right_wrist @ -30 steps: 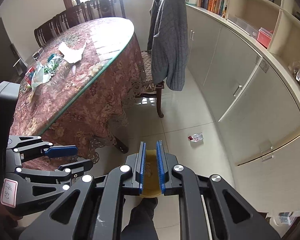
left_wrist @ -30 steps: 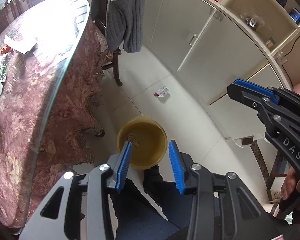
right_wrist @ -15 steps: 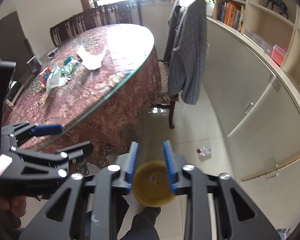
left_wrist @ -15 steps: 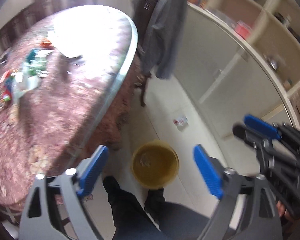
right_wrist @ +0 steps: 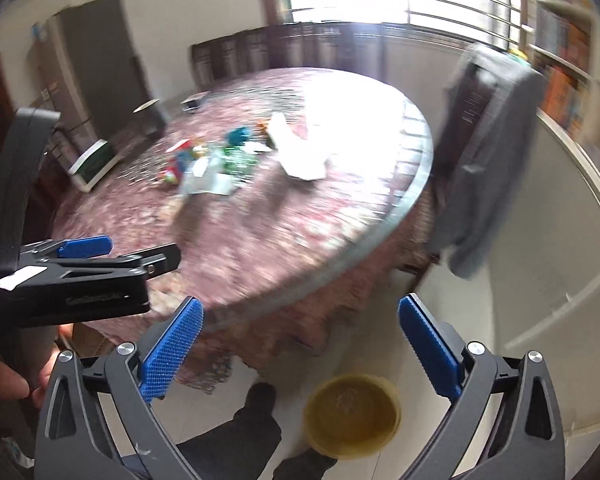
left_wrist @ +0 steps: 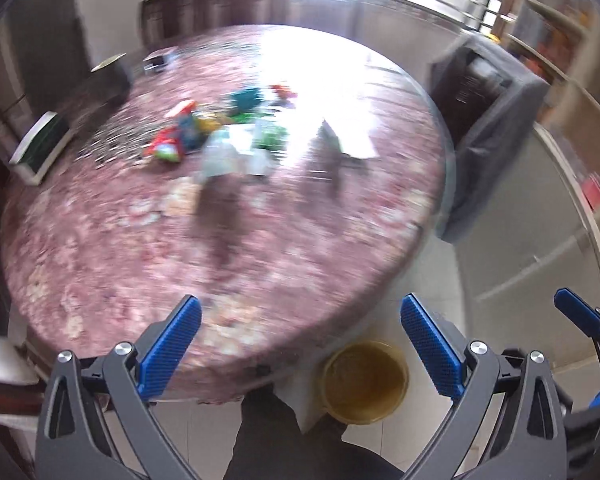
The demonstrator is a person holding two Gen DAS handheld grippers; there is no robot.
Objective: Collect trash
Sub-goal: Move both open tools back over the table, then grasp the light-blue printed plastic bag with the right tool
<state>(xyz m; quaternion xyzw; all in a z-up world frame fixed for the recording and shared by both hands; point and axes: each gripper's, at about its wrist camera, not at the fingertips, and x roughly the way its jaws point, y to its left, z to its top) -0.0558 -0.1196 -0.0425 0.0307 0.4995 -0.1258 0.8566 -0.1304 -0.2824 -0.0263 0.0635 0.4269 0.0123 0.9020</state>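
Moved: both views swung up from the floor to the round floral-cloth table (left_wrist: 260, 240).
Trash: blurry colourful wrappers (left_wrist: 204, 132), far-left.
Left gripper (left_wrist: 300, 344): opening, empty.
Right gripper (right_wrist: 300, 344): opening, empty.
Bin: yellow round plastic bucket (right_wrist: 352, 420), near.

Motion-blurred throughout, both views. Colourful wrappers (left_wrist: 204, 132) on the table (left_wrist: 260, 248) smeared into patches, kinds unreadable. White paper (right_wrist: 300, 156) soft-edged. Yellow bin (right_wrist: 352, 416) on the floor, contents too blurred to tell, near rim partly covered by a dark shoe (right_wrist: 260, 408). Grey garment (right_wrist: 492, 160) streaked over a chair. Shelf contents at the right edge indistinct, cut off.
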